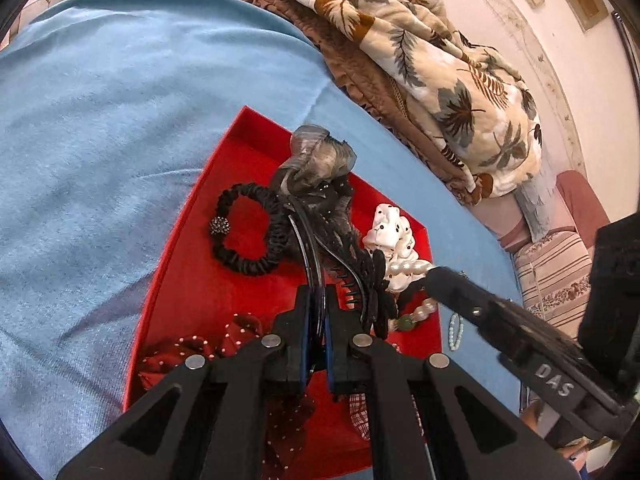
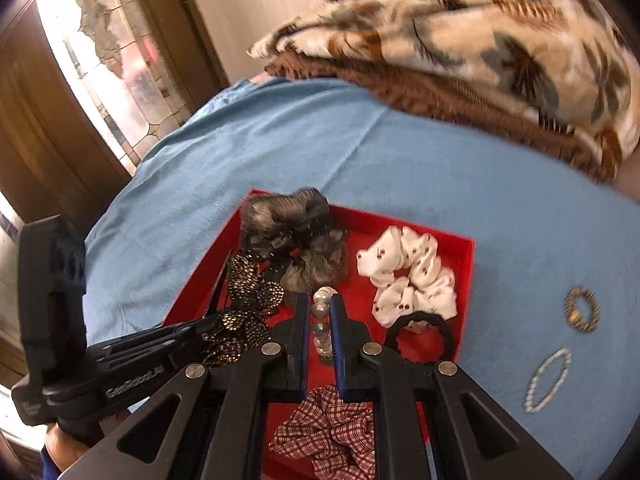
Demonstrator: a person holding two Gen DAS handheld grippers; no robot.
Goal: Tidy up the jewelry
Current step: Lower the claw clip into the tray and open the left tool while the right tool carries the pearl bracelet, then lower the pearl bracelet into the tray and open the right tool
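Observation:
A red tray (image 1: 192, 280) (image 2: 468, 248) lies on a blue bedspread (image 1: 100, 120) (image 2: 400, 152). My left gripper (image 1: 318, 296) (image 2: 208, 328) is shut on a black hair clip (image 1: 320, 248) with a studded butterfly (image 2: 248, 292), held over the tray. My right gripper (image 2: 320, 308) (image 1: 436, 276) is shut on a pearl bracelet (image 2: 322, 320) (image 1: 408, 268), also above the tray. In the tray lie a grey scrunchie (image 1: 316, 160) (image 2: 296, 232), a white spotted scrunchie (image 1: 390, 232) (image 2: 408, 272), a black scrunchie (image 1: 248, 232), a dark red dotted scrunchie (image 1: 180, 356), a plaid scrunchie (image 2: 328, 432) and a black hair tie (image 2: 424, 324).
On the bedspread right of the tray lie a small white bead bracelet (image 2: 548, 380) (image 1: 455, 332) and a dark gold ring-shaped bracelet (image 2: 582, 310). A folded leaf-print blanket (image 1: 420, 60) (image 2: 480, 48) is heaped at the far side. A glazed door (image 2: 100, 60) stands at the left.

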